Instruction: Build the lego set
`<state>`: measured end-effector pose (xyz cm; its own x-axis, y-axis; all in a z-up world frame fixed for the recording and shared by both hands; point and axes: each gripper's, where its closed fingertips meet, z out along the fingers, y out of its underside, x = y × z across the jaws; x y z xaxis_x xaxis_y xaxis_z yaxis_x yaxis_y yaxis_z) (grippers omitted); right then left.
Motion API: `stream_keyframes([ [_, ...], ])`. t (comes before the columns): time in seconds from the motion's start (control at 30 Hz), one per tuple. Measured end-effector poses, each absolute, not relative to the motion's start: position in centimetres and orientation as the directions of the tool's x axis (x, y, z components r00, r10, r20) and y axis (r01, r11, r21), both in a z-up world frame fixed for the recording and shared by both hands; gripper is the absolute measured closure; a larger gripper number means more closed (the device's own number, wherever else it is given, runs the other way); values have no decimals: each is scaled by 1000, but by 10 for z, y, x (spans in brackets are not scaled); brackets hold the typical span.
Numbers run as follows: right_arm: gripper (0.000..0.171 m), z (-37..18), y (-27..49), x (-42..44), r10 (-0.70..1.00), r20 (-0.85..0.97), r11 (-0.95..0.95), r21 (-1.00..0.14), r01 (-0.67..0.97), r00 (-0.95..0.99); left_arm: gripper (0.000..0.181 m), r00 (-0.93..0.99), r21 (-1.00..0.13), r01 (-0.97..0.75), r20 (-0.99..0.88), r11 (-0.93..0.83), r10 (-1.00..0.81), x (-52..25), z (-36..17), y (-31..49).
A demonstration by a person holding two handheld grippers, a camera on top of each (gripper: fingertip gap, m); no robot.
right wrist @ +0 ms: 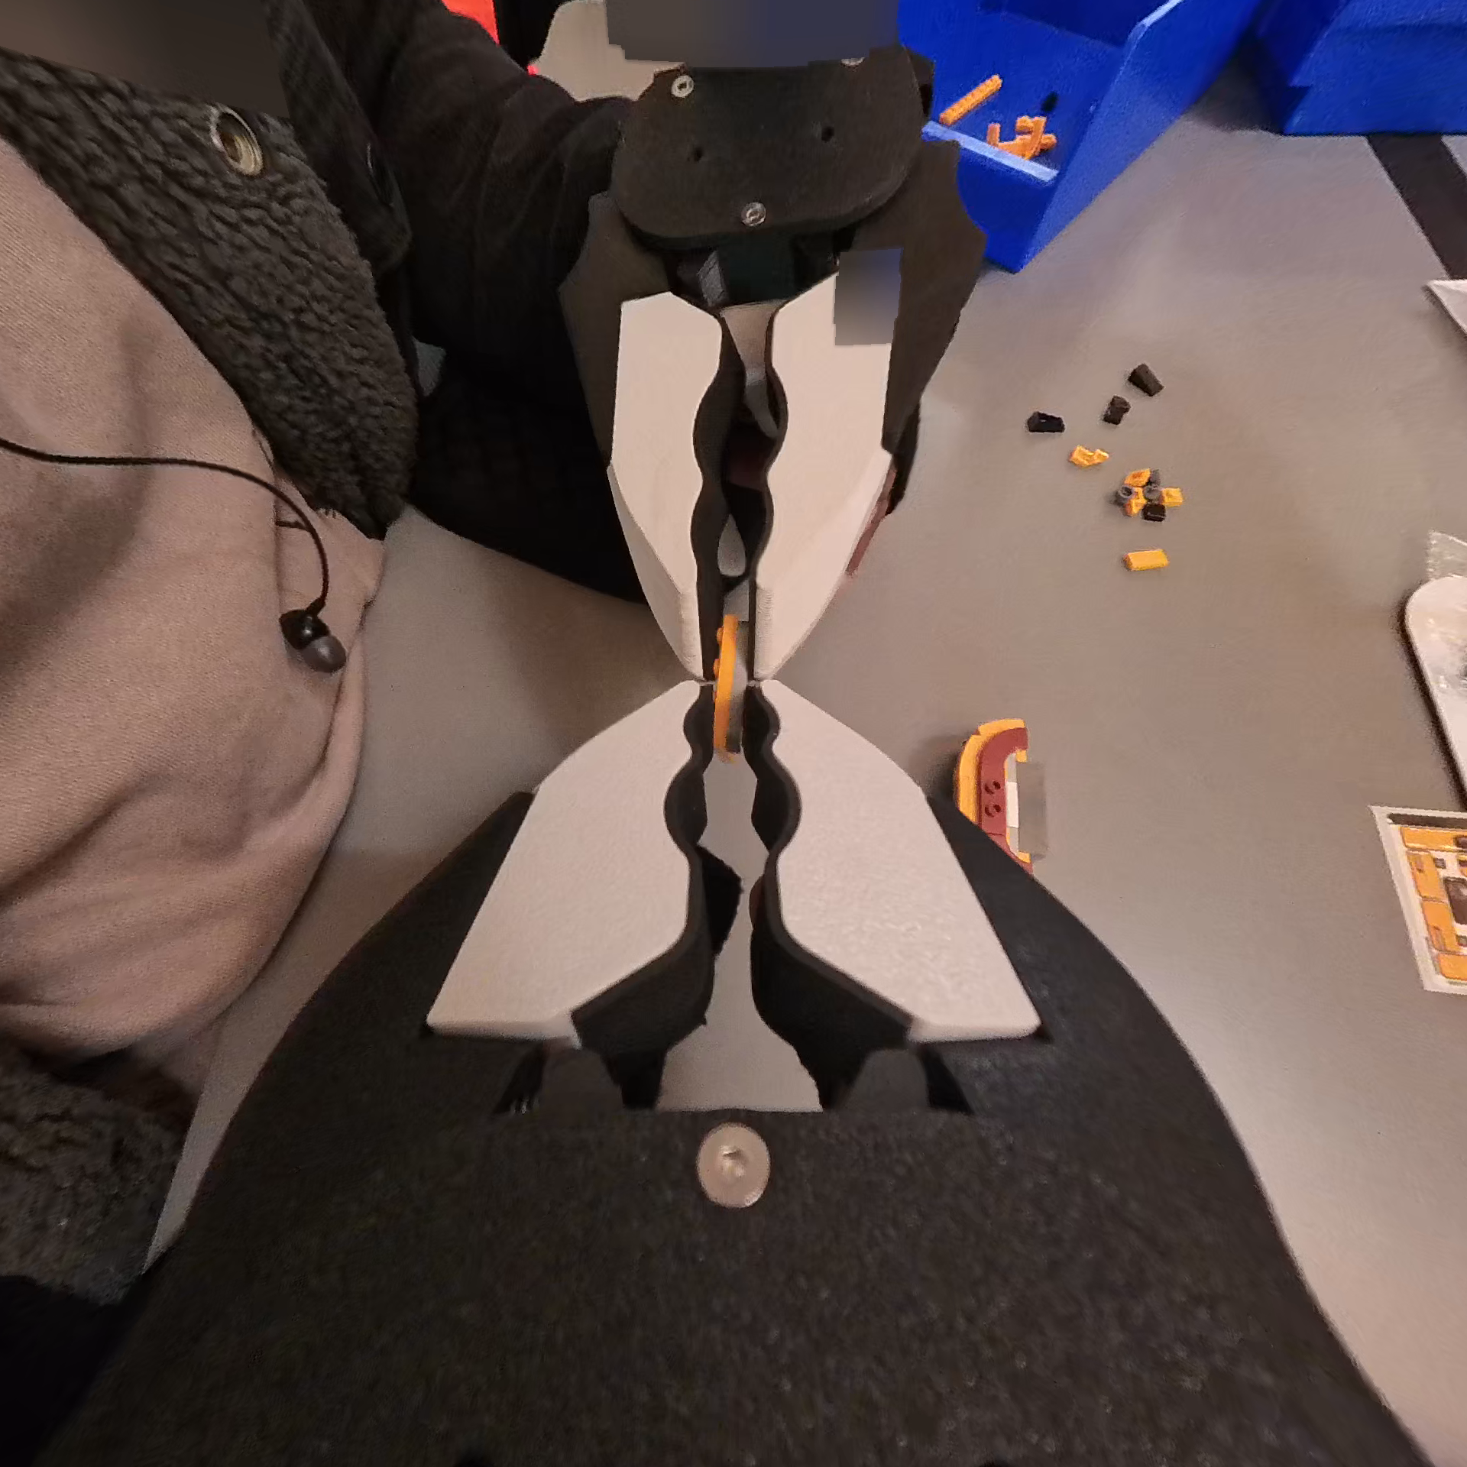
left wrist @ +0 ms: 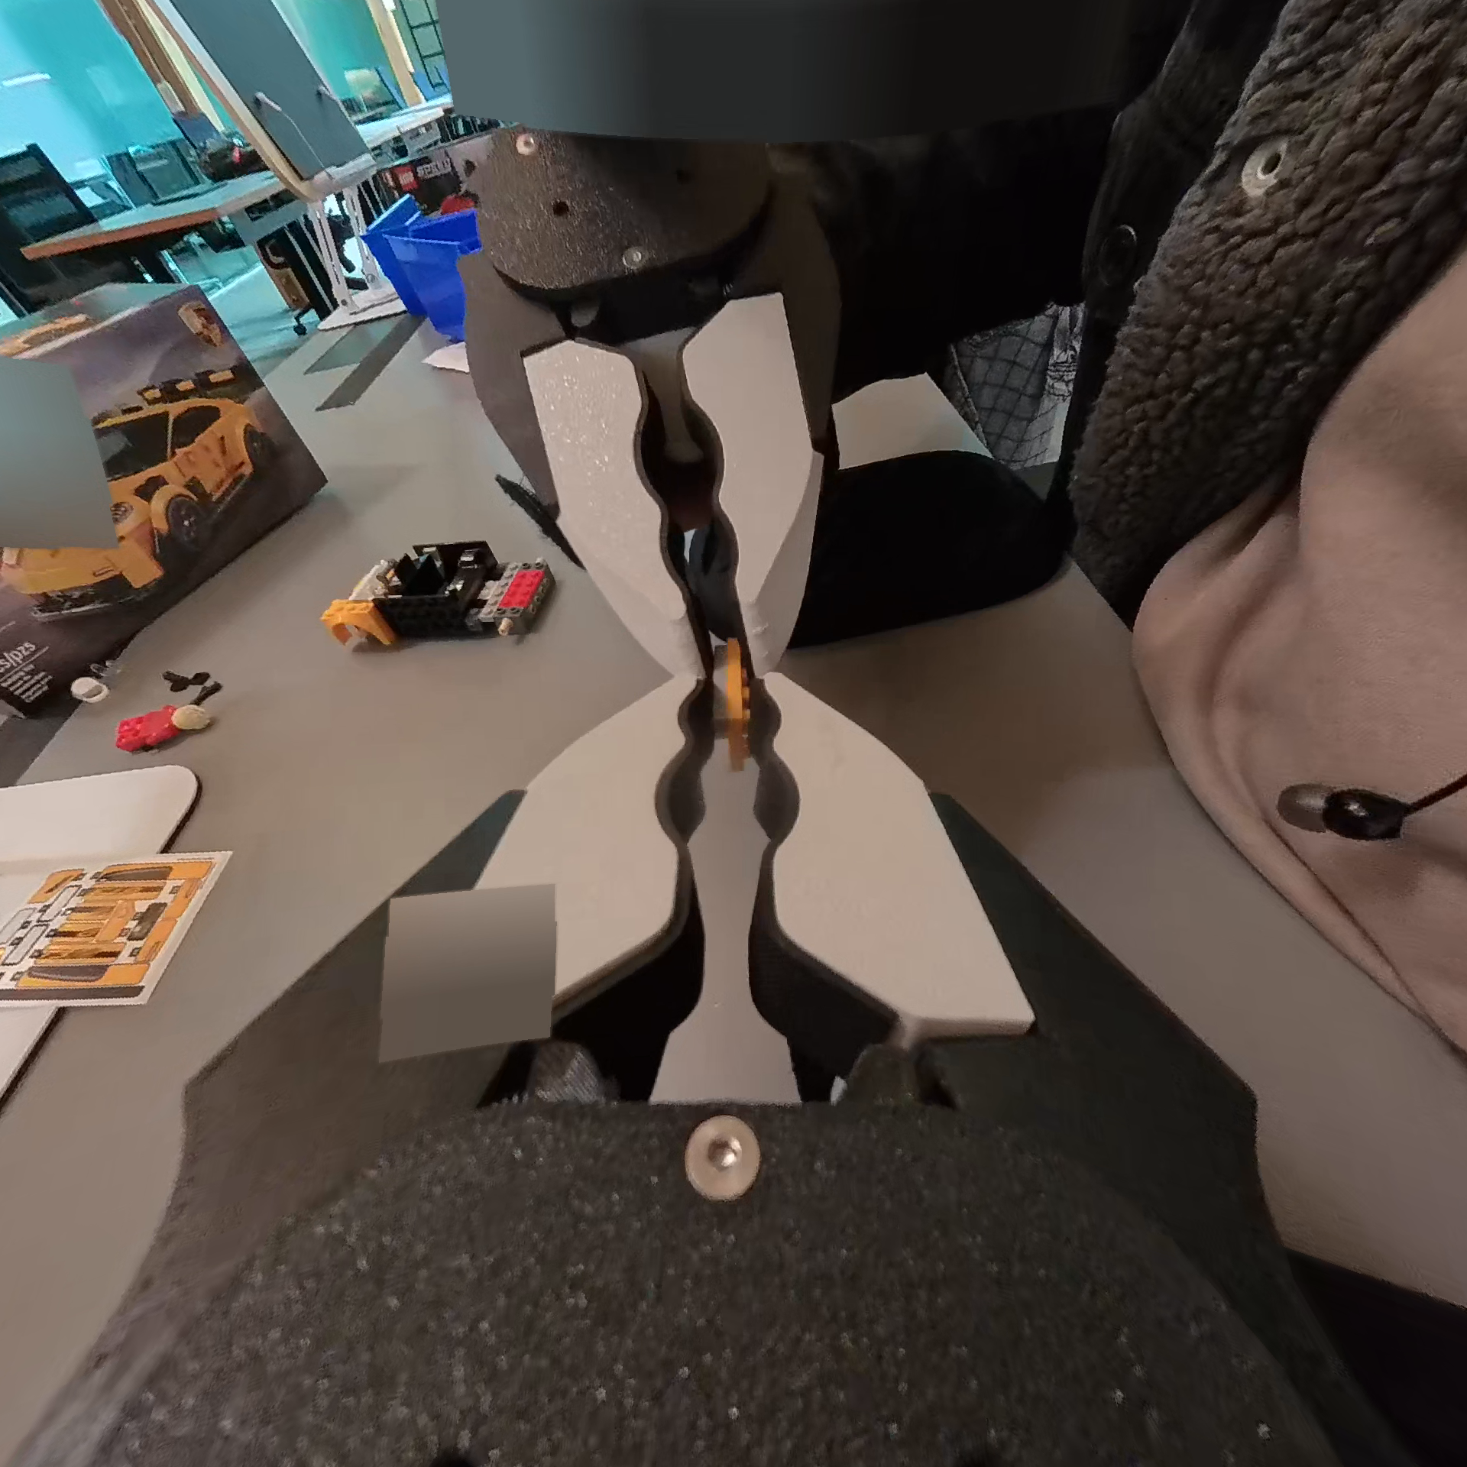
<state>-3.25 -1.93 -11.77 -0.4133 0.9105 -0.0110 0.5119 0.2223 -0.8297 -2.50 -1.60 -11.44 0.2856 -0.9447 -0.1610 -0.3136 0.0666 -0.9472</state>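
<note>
My two grippers meet tip to tip above the grey table [left wrist: 397, 794], close to the person's chest. Both pinch one small orange Lego plate [left wrist: 737, 714], held on edge. My left gripper [left wrist: 730, 691] is shut on its near end. My right gripper [left wrist: 724, 655] comes from the far side and is shut on the other end. In the right wrist view the plate [right wrist: 724, 714] sits between the right gripper [right wrist: 729, 692] and the left gripper [right wrist: 726, 663], with a thin grey part against it. The partly built car chassis [left wrist: 444, 591] lies on the table to the left.
The set's box [left wrist: 159, 476], a sticker sheet [left wrist: 103, 929], a red piece [left wrist: 147, 726] and blue bins [left wrist: 429, 254] are on the left. An orange and dark red sub-assembly [right wrist: 992, 786], loose small pieces [right wrist: 1143, 496] and a blue bin [right wrist: 1072, 159] are on the right. Both grippers' tips are close together, under 4 cm apart. The red piece [left wrist: 147, 726] is about 35 centimetres from both grippers' fingertips.
</note>
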Motion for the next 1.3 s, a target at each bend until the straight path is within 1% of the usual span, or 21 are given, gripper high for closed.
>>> stream_keyframes([
  [0.13,164,-124,-19,-33,914,-7,226,-822,523,-405,172,278,-938,-343,-159,57,-947,-26,-121,-16],
  [0.27,161,-119,-14,-35,930,46,220,-865,452,-363,172,298,-952,-304,-144,49,-944,-27,-117,-11],
  [0.37,159,-117,-9,-36,928,188,317,-853,415,-321,172,322,-958,-283,-136,42,-937,-31,-116,-6],
  [0.4,159,-116,-9,-36,927,210,329,-853,405,-310,173,324,-964,-264,-124,36,-938,-32,-114,-5],
  [0.47,163,-112,-7,-37,931,219,325,-860,394,-291,173,326,-970,-241,-109,29,-939,-33,-110,-6],
  [0.73,163,-107,-6,-37,940,217,315,-850,423,-264,173,332,-984,-178,-86,27,-940,-33,-104,-5],
  [0.83,163,-101,-5,-39,945,236,313,-859,406,-229,166,352,-990,-143,-68,18,-934,-37,-99,-2],
  [0.9,163,-98,-3,-40,937,286,345,-852,394,-202,172,350,-991,-132,-58,12,-935,-39,-98,-2],
  [0.93,163,-96,-4,-41,935,297,350,-853,387,-192,172,349,-992,-125,-56,13,-935,-39,-96,-3],
  [1.0,163,-91,-6,-41,947,273,318,-876,362,-171,172,342,-994,-104,-47,12,-939,-40,-91,-5],
  [1.07,163,-86,-6,-41,966,212,251,-907,339,-147,172,345,-996,-84,-42,14,-938,-40,-87,-6],
  [1.2,161,-72,-3,-43,986,136,155,-963,219,-98,173,351,-1000,23,17,-9,-936,-42,-74,-4],
  [1.3,151,-70,-1,-46,992,80,96,-981,169,-98,173,342,-991,127,74,-32,-937,-48,-63,-3],
])
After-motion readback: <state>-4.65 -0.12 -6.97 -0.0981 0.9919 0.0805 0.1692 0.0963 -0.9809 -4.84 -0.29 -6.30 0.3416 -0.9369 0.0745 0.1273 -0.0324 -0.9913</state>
